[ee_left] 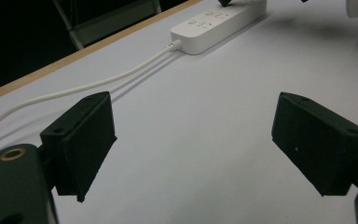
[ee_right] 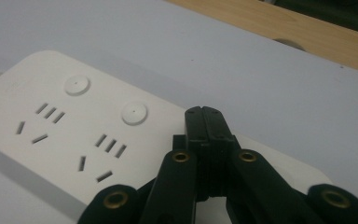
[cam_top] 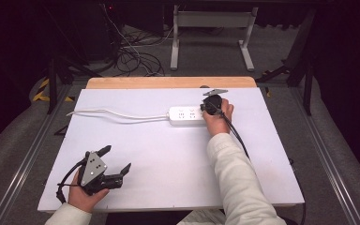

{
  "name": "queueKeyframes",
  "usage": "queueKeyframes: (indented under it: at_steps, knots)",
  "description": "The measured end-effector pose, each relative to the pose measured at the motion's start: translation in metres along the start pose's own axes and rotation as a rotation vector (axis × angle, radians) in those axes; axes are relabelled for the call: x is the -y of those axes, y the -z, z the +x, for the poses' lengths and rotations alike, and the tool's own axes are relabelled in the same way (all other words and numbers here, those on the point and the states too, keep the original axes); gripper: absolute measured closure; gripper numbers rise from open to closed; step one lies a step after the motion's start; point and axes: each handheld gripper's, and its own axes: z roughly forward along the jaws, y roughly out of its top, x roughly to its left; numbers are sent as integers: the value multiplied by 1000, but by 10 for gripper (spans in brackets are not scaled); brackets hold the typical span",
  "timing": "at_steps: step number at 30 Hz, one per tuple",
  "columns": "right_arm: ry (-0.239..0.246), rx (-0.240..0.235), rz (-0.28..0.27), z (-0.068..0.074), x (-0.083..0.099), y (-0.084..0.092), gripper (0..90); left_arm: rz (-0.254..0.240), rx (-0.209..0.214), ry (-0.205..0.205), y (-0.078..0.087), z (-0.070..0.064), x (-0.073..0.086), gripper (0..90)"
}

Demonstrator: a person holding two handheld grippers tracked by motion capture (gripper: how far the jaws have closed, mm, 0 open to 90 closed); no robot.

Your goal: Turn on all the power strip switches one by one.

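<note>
A white power strip (cam_top: 186,116) lies at the back middle of the white table top (cam_top: 168,154), and its white cable (cam_top: 117,114) runs off to the left. My right gripper (cam_top: 210,106) is over the strip's right end, jaws shut with nothing between them. In the right gripper view the shut tips (ee_right: 204,115) sit just right of the second round button (ee_right: 134,113) on the strip (ee_right: 51,140); whether they touch it I cannot tell. My left gripper (cam_top: 117,158) rests at the front left, wide open and empty (ee_left: 191,140), pointing toward the strip (ee_left: 214,21).
A wooden strip (cam_top: 168,82) runs along the table's far edge. Beyond it, on the floor, are tangled cables (cam_top: 136,56) and a white metal frame (cam_top: 211,28). The person's right sleeve (cam_top: 234,178) crosses the front right of the table.
</note>
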Motion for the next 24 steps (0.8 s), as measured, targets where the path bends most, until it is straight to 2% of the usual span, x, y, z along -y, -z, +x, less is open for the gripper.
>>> queueKeyframes:
  at_steps: [2,3,4,5,6,7,9,11,24]
  knots:
    - [23,-21,2,-1,-5,3,900,-1,1,0,0,0,0,138]
    - [7,-25,-31,-3,-7,7,900,1,3,3,-1,0,0,138]
    - [-20,-46,-89,-4,-9,13,900,2,4,1,-2,0,0,138]
    - [-20,-46,-89,-4,-9,13,900,2,4,1,-2,0,0,138]
    - [-25,-90,-165,-2,-17,22,900,2,3,-2,-2,0,0,138]
    - [-25,-90,-165,-2,-17,22,900,4,5,-2,-3,0,0,138]
    - [15,-98,-161,1,-22,26,900,6,4,-4,-3,0,0,138]
    - [34,-100,-145,2,-21,26,900,7,2,-3,-3,0,0,138]
    - [45,-127,-130,13,-17,14,900,7,1,-5,-3,0,0,138]
